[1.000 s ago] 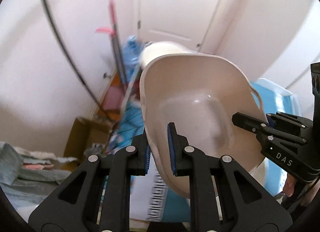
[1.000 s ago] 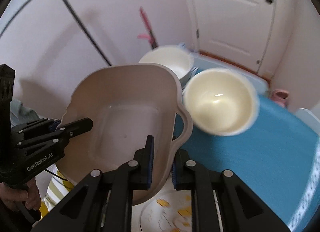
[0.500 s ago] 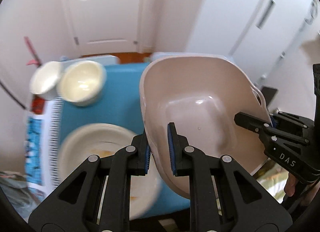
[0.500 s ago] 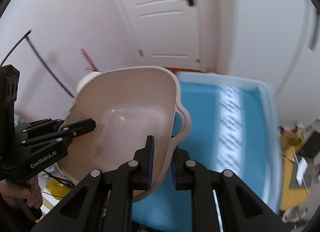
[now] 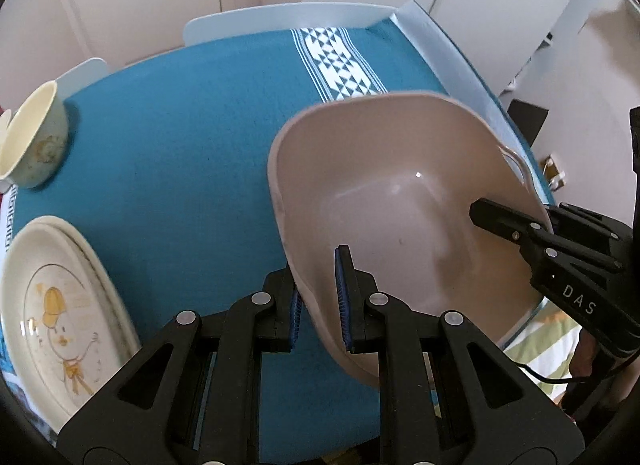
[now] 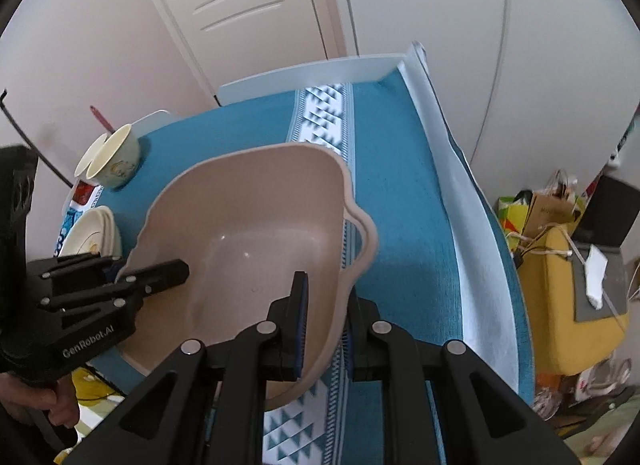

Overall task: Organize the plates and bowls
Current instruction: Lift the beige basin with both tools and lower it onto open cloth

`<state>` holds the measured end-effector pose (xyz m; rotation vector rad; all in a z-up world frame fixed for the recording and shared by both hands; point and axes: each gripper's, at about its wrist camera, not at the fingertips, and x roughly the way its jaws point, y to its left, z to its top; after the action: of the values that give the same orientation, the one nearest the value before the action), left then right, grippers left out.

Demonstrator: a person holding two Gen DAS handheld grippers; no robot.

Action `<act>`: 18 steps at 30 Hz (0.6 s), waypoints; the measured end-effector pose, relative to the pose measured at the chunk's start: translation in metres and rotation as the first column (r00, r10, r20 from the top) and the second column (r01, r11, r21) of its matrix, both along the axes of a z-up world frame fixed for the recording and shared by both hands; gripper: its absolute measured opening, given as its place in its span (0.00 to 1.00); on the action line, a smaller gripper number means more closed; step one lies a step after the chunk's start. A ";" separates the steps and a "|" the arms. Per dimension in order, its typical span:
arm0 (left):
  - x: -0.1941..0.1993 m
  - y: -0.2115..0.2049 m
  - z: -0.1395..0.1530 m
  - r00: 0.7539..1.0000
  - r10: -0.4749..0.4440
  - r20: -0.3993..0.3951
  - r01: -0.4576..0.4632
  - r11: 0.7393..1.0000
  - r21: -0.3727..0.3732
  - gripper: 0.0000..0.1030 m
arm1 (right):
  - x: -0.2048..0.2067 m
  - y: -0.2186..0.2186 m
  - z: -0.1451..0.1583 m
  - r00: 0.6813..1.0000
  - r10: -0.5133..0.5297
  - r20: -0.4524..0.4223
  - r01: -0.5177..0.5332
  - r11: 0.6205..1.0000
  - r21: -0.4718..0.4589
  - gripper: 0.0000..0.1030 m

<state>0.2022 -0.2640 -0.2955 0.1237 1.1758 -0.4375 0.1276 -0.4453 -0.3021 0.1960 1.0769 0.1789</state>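
A beige plastic basin (image 5: 400, 201) (image 6: 248, 217) hangs tilted above the blue tablecloth (image 5: 180, 125) (image 6: 400, 185), held from two sides. My left gripper (image 5: 318, 297) is shut on its near rim, one pad inside the wall and one outside. My right gripper (image 6: 325, 305) is shut on the opposite rim, beside the basin's handle. Each gripper shows in the other's view: the right gripper (image 5: 520, 217), the left gripper (image 6: 136, 271). A cream bowl (image 5: 34, 141) (image 6: 114, 161) stands at the table's far left. Cartoon-printed plates (image 5: 60, 313) (image 6: 90, 233) lie near the left edge.
A second bowl (image 6: 94, 157) sits behind the cream one, with a pink utensil (image 6: 102, 119) beyond. A white patterned stripe (image 5: 336, 61) crosses the cloth. A white door (image 6: 240, 5) and wardrobe stand behind the table. Yellow bags (image 6: 560, 249) clutter the floor at the right.
Both grippers have swung the basin from facing the wall and door round over the table and lower. Bowls and plates have slid to the left of both views. The grips are unchanged.
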 end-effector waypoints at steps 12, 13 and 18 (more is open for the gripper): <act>-0.001 -0.002 0.002 1.000 -0.002 0.019 0.001 0.999 0.046 0.13 | -0.002 -0.009 -0.011 1.000 -0.013 -0.019 0.014 1.000 0.022 0.14; 0.001 -0.004 0.002 1.000 -0.002 0.019 0.001 0.999 0.048 0.13 | -0.002 -0.009 -0.011 1.000 -0.015 -0.024 0.015 1.000 0.023 0.14; 0.001 -0.007 0.002 1.000 -0.003 0.022 0.002 0.998 0.070 0.37 | -0.001 -0.012 -0.014 0.998 -0.037 -0.041 0.038 0.999 0.028 0.23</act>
<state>0.2033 -0.2709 -0.2940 0.1899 1.1696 -0.3968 0.1267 -0.4574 -0.3156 0.2463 1.1105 0.1575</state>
